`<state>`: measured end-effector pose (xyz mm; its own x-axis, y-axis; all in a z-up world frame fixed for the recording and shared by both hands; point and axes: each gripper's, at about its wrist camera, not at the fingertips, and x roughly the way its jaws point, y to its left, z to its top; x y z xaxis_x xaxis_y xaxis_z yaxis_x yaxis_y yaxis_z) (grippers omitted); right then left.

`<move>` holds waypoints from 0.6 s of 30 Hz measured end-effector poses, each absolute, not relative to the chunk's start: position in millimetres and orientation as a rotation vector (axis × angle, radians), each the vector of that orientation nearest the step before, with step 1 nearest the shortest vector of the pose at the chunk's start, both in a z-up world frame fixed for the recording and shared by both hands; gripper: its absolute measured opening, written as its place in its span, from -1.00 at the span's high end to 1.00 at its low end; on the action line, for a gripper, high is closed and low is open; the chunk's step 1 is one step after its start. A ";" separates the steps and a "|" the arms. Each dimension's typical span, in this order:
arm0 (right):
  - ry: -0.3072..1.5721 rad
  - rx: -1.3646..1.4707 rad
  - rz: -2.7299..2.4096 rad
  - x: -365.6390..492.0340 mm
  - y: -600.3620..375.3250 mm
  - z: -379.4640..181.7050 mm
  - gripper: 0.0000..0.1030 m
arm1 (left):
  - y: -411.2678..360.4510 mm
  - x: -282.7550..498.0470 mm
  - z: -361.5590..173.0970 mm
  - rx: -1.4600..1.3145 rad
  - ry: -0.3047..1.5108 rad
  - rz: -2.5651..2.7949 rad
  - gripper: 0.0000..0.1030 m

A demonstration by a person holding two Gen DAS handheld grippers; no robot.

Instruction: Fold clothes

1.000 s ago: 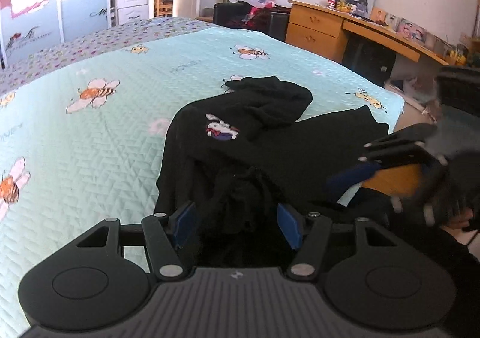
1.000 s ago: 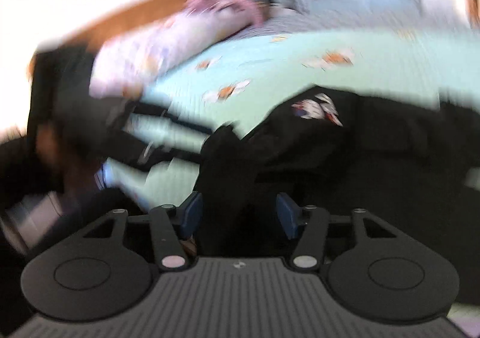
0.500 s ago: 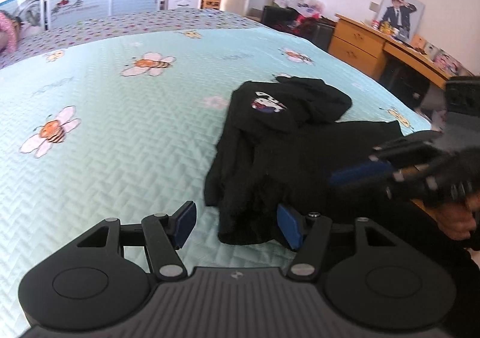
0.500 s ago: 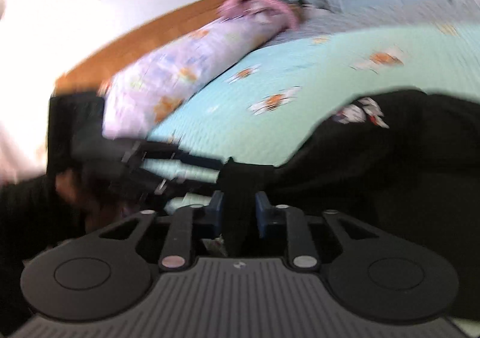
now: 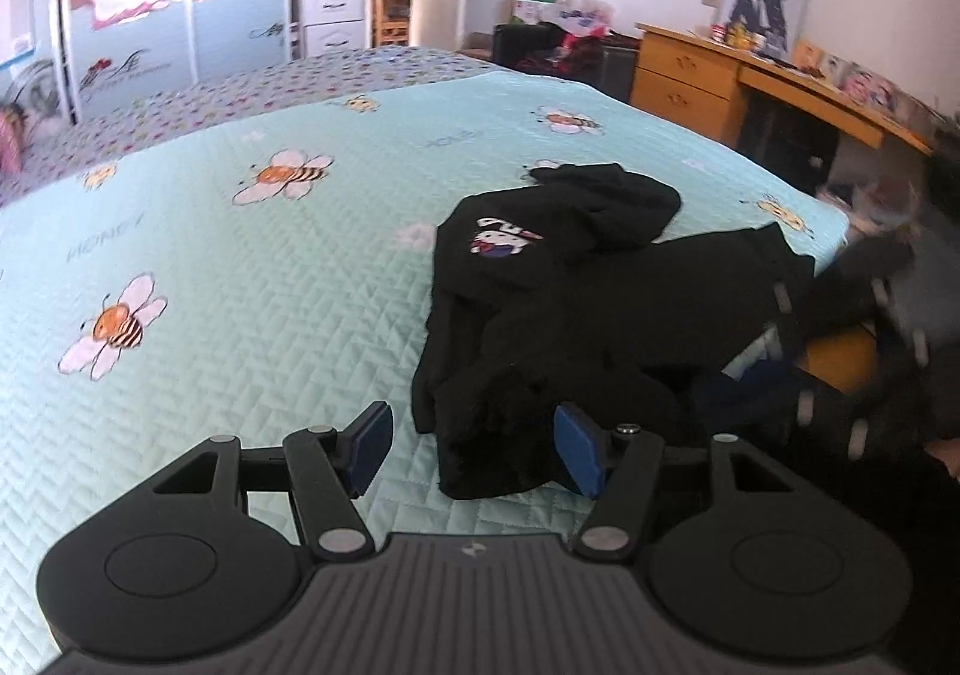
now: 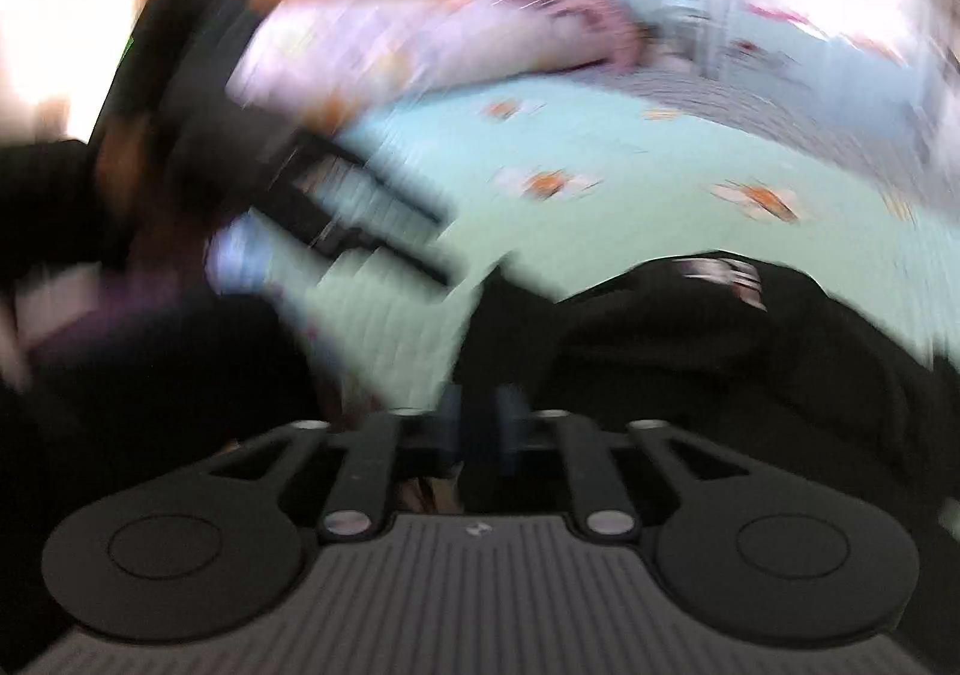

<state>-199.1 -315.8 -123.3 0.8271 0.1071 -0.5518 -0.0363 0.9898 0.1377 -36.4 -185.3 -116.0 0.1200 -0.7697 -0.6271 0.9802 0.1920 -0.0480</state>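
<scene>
A black garment with a small white, red and blue print lies crumpled on the bed near its right edge. My left gripper is open; a bunched end of the black cloth lies between its blue pads, against the right pad. The right wrist view is blurred. There my right gripper is shut on a fold of the black garment, which stretches off to the right. The right gripper shows blurred in the left wrist view at the bed's right edge.
The bed has a light green quilted cover with bee prints. A wooden desk and dark chair stand beyond the bed's right side. Wardrobes and drawers line the far wall. A lilac pillow and wooden headboard show in the right wrist view.
My right gripper shut on the black cloth and is moving fast. My left gripper has shifted left and stayed open, with the cloth's end now against its right pad.
</scene>
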 end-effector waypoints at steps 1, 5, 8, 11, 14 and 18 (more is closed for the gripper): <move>0.565 0.225 0.054 -201.6 -331.7 -120.0 0.05 | -186.1 -38.0 -116.3 0.441 0.596 -1.343 -0.22; 0.574 0.477 0.064 -184.9 -365.8 -130.4 -0.14 | -195.9 -45.2 -117.9 0.529 0.576 -1.361 -0.22; 0.594 0.625 0.111 -171.5 -373.8 -151.1 -0.13 | -203.5 -54.7 -116.3 0.647 0.525 -1.383 -0.22; 0.592 0.649 0.187 -169.1 -363.8 -161.6 0.41 | -209.2 -60.0 -114.0 0.745 0.465 -1.417 -0.22; 0.577 0.529 0.237 -178.7 -340.5 -154.1 0.61 | -214.1 -58.9 -114.6 0.811 0.401 -1.461 -0.22; 0.606 0.340 0.183 -192.1 -326.4 -146.6 0.86 | -222.8 -57.0 -115.0 0.846 0.357 -1.529 -0.21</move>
<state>-192.1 -326.4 -146.6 0.8084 0.2661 -0.5251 -0.0688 0.9285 0.3648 -57.0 -222.8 -115.0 0.0615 -0.7229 -0.6882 0.9531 -0.1623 0.2556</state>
